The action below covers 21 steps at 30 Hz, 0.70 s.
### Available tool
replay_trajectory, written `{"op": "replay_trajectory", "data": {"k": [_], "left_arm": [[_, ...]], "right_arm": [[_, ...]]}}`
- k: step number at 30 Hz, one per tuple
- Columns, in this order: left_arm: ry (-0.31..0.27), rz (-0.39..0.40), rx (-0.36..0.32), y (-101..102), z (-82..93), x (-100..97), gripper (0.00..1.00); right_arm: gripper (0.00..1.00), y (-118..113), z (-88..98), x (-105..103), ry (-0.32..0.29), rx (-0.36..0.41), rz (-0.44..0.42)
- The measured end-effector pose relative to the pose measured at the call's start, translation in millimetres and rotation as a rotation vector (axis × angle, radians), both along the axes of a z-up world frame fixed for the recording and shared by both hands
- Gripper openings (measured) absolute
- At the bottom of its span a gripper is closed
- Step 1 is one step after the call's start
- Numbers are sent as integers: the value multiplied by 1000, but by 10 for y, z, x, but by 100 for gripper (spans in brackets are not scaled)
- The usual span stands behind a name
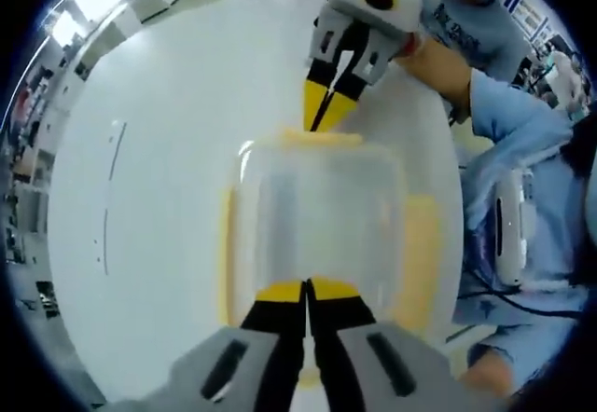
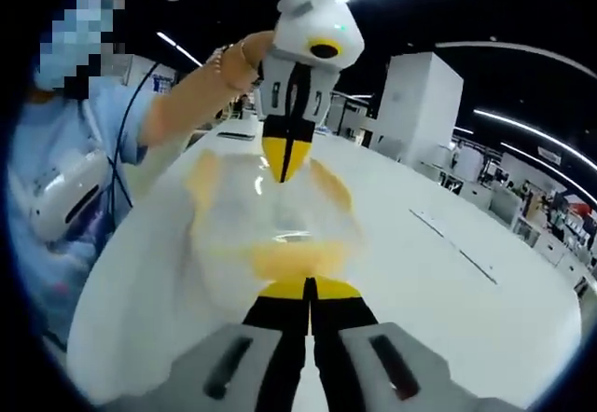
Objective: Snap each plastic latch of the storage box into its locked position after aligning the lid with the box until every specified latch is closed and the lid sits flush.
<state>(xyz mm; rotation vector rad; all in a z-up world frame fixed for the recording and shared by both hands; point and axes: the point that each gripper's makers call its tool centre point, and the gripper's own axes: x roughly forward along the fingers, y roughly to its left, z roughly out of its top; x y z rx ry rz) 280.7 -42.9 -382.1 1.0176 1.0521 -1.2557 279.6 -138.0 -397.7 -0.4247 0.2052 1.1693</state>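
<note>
The clear storage box [image 1: 322, 230], its lid [image 1: 317, 188] on, lay on the white table [image 1: 140, 198] directly between the two claws, the left gripper [image 1: 307, 293] and right gripper [image 1: 326, 104] each pinched closed, empty, over opposite-end yellow latches [image 1: 322, 137].

The left gripper [image 1: 307, 293] is rising from six o'clock in the left gripper view, yellow-tipped jaws pressed together. The right gripper [image 1: 326, 114] is pointing down from one o'clock, jaws closed, a bare forearm [image 1: 438, 65] trailing toward two o'clock into a blue sleeve [image 1: 518, 123].
</note>
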Motion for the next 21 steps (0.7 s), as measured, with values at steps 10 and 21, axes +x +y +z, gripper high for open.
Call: {"op": "replay_trajectory", "data": {"k": [10, 21], "left_arm": [[-57, 11, 2, 21, 3, 10, 0], [-21, 37, -40, 6, 9, 21, 0]], "right_arm": [[0, 37, 2, 104, -56, -6, -66], [0, 17, 0, 9, 43, 40, -9]]}}
